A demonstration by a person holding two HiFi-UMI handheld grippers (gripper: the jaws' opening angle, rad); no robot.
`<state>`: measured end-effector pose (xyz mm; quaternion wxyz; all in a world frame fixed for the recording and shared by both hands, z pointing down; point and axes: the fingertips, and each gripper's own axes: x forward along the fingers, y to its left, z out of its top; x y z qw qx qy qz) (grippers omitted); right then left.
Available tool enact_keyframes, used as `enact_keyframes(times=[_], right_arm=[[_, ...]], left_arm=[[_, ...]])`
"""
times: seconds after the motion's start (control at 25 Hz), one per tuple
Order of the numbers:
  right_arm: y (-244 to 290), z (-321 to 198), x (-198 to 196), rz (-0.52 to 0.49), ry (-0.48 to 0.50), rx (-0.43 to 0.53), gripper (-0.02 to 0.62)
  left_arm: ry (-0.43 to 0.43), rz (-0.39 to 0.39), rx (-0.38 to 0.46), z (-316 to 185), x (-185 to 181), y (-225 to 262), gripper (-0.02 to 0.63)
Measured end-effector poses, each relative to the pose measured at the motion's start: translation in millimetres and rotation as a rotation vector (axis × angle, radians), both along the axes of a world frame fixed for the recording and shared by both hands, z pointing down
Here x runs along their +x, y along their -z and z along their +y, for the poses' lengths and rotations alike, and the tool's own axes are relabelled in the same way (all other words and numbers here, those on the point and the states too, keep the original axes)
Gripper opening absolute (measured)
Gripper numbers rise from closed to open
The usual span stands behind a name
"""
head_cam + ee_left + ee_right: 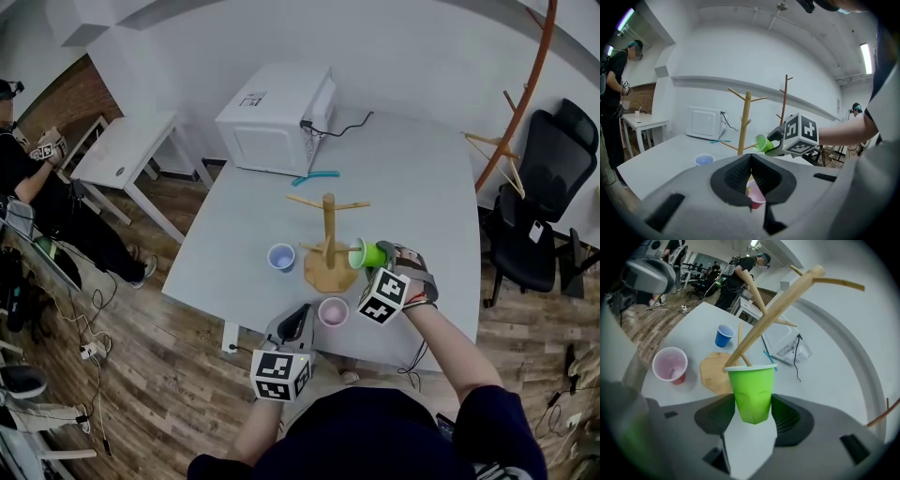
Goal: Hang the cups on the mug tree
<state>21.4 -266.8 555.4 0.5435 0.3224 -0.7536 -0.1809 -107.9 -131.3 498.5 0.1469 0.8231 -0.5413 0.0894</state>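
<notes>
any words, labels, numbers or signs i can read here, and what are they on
No text here is legible.
Sticker on top of the microwave: print too small to read.
Marker cubes: black and white square patterns only, no letters.
White tag on the black chair: too small to read.

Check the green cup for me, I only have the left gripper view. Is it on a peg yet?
Observer: Not released. The right gripper view shows the right gripper shut on the green cup, with a lower peg tip at its mouth.
Operator: Pink cup? My jaws mostly hide it.
Observer: In the head view the pink cup stands upright on the table, apart from the mug tree base, near the front edge.
</notes>
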Motion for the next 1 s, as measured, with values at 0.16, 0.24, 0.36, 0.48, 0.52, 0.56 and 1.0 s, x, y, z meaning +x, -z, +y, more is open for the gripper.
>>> enact_keyframes(times=[0.16,0.24,0.36,0.48,0.52,0.56,1.0], right_arm=[[5,5,-13,0.017,0.05,0.013,0.258],[4,7,-18,0.024,0.07,0.01,0.258],[3,9,-26,0.032,0.104,0.016,0.258],[5,12,-33,0.047,0.137,0.026,0.258],[5,13,-35,0.048,0.147,0.027,0.258],[5,14,-37,0.048,0.155,0.026,0.258],[4,15,-48,0.054,0.184,0.034,0.258]], left_arm=[[0.002,-0.002,0.002,-1,-1,1,0.018],[0.002,-0.003,0.002,-1,-1,1,0.018],[0.002,-0.003,0.005,-2,-1,2,0.018],[0.003,-0.002,0.003,-1,-1,1,0.018],[0.003,-0.002,0.003,-1,0,1,0.018],[0.003,-0.002,0.002,-1,0,0,0.018],[0.008,0.001,0.001,0,-6,1,0.018]])
